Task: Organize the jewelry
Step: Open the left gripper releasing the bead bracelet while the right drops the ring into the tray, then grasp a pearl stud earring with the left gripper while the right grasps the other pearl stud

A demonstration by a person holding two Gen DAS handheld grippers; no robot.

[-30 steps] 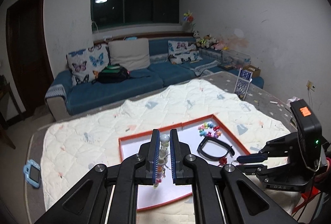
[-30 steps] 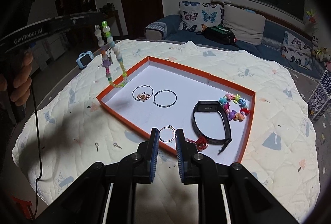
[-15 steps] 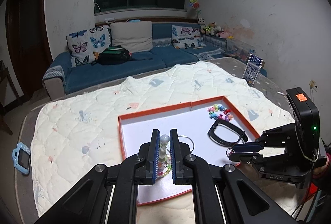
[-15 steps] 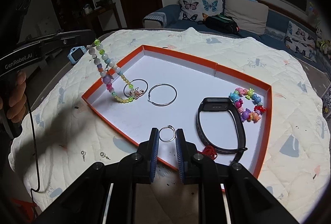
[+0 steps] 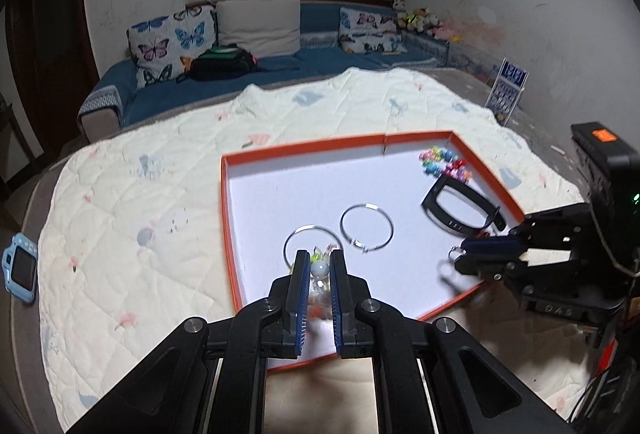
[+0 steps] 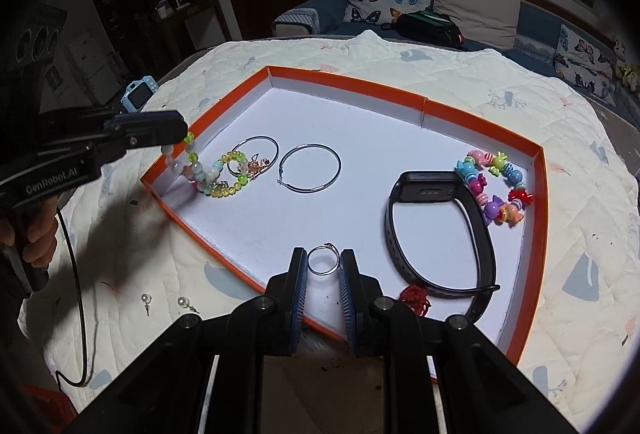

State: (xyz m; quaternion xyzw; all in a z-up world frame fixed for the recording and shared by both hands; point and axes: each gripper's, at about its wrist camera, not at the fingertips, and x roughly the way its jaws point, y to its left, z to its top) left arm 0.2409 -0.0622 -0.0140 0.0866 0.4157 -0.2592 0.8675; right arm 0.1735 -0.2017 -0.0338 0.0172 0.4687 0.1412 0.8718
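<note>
Below our left tongs [image 6: 176,137], clenched on the beads [image 6: 212,177], the strand now pools in the tray [image 6: 400,93] beside a hoop [image 6: 310,168], while our right tongs [image 6: 323,266] grip a ring [image 6: 323,261], so both look ready to release.

So the tray [image 6: 536,169] sits on the quilt [image 6: 580,105]. Inside it, the watch [image 6: 436,234] lies toward the right, with the candy bracelet [image 6: 494,185] just behind it by the right wall. The big hoop [image 6: 310,167] is mid-tray, the bead string [image 6: 216,173] piled left of it. Two pins [image 6: 164,302] lie outside, left of the tray.
</note>
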